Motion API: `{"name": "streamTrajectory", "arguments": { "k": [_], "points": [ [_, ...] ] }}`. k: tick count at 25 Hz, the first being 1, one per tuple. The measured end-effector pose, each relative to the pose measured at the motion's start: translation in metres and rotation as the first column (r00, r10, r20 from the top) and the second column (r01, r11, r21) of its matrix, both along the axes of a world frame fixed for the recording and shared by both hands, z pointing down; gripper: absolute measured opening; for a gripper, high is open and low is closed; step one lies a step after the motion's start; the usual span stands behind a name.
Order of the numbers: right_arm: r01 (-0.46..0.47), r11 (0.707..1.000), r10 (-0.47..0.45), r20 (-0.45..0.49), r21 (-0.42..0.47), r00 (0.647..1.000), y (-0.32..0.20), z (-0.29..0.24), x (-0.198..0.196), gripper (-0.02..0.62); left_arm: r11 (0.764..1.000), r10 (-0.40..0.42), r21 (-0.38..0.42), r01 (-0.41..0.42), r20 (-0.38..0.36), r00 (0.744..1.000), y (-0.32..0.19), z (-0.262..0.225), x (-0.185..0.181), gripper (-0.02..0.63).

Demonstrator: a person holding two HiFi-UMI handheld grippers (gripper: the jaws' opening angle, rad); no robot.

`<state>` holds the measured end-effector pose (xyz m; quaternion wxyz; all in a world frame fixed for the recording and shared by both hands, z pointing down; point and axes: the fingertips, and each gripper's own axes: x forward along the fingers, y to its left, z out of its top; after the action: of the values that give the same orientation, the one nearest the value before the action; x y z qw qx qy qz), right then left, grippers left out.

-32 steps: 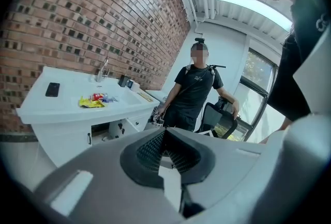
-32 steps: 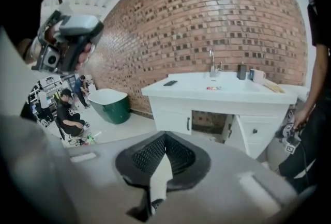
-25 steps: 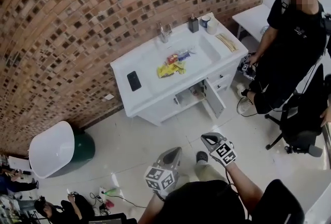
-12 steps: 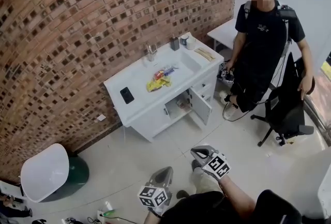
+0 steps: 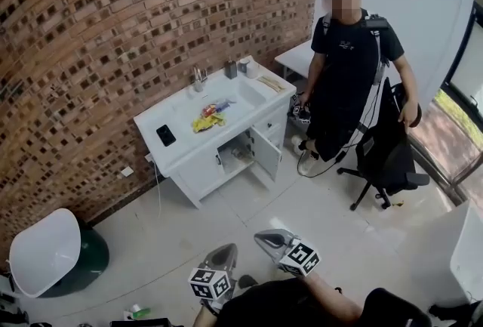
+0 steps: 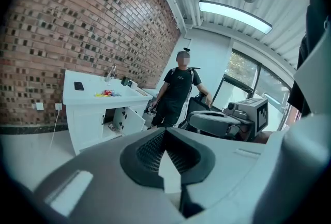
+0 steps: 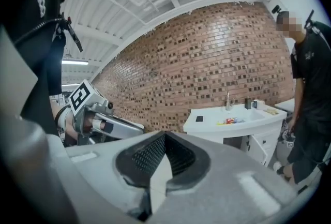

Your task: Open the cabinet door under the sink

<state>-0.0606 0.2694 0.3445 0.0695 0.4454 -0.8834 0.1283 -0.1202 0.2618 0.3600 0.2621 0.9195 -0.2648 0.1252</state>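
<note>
The white sink cabinet [image 5: 198,159] stands against the brick wall, far from both grippers. Its door [image 5: 266,153] under the basin hangs open toward the room, showing a dark shelf space inside. In the left gripper view the cabinet [image 6: 85,117] and its open door [image 6: 130,120] sit at left; in the right gripper view the cabinet [image 7: 235,125] is at right. My left gripper [image 5: 229,248] and right gripper [image 5: 260,235] are held low at the bottom of the head view, side by side. Both are shut with nothing between the jaws.
A person in black [image 5: 343,76] stands just right of the cabinet, next to a black office chair [image 5: 386,155]. A phone [image 5: 165,135] and coloured packets [image 5: 207,120] lie on the counter. A white tub on a green bin [image 5: 45,251] stands at left.
The view and both grippers have drawn back from the cabinet, which now looks smaller and farther off. The door has stayed open. Both grippers have remained shut.
</note>
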Motion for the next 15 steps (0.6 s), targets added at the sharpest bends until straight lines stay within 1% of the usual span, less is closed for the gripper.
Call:
{"name": "streamTrajectory", "arguments": {
  "k": [2, 4, 8, 11, 15],
  "points": [
    [-0.005, 0.999, 0.004, 0.051, 0.033, 0.999, 0.000, -0.010, -0.001, -0.009, 1.000, -0.013, 0.011, 0.013, 0.000, 1.000, 0.003, -0.003, 0.000, 0.015],
    [0.013, 0.998, -0.018, 0.078, 0.060, 0.997, -0.003, -0.021, -0.009, -0.009, 1.000, -0.028, 0.011, 0.028, -0.003, 1.000, 0.006, -0.005, 0.000, 0.014],
    [0.071, 0.993, -0.075, 0.036, 0.099, 0.997, 0.000, -0.037, -0.024, -0.009, 0.999, -0.045, -0.005, 0.045, -0.030, 0.999, 0.019, -0.008, 0.006, 0.012],
    [0.095, 0.992, -0.097, 0.023, 0.086, 0.995, 0.006, -0.038, -0.022, -0.009, 0.999, -0.037, -0.014, 0.037, -0.032, 0.999, 0.026, -0.005, 0.014, 0.014],
    [0.088, 0.996, -0.088, 0.000, 0.023, 0.996, 0.021, -0.019, -0.011, -0.009, 1.000, -0.004, -0.017, 0.004, -0.003, 1.000, 0.035, 0.001, 0.019, 0.015]
  ]
}}
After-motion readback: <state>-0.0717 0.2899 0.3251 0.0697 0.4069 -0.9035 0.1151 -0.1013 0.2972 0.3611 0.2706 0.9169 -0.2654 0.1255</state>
